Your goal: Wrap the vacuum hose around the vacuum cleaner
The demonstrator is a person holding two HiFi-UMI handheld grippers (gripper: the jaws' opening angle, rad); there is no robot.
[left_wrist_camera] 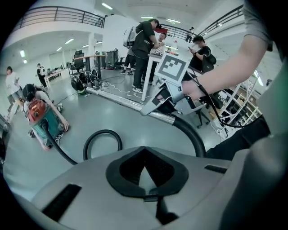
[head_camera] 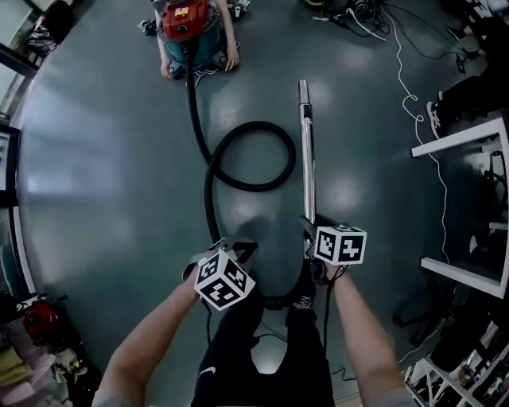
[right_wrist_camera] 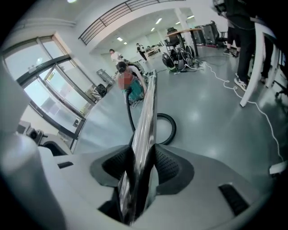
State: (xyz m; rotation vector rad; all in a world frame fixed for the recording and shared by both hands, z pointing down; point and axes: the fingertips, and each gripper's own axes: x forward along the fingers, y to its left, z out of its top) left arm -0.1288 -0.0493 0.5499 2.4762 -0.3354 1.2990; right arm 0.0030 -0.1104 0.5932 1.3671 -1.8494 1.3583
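Glossy floor [head_camera: 95, 159]; right gripper [right_wrist_camera: 143, 156] fingers clamp chrome tube [head_camera: 307, 159]; left gripper [left_wrist_camera: 145, 152] fingers together.

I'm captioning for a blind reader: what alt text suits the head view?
From above, the right gripper clamps a chrome wand; a red vacuum cleaner stands far across the grey floor. Its black hose loops back toward the person's legs, where the left gripper hangs shut.

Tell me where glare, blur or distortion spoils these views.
Head view: pale glare patches on the glossy floor. Left gripper view: fisheye bends the railing, black corners, hose clear. Right gripper view: metal wand streaked with reflections, blurred nearest the lens.
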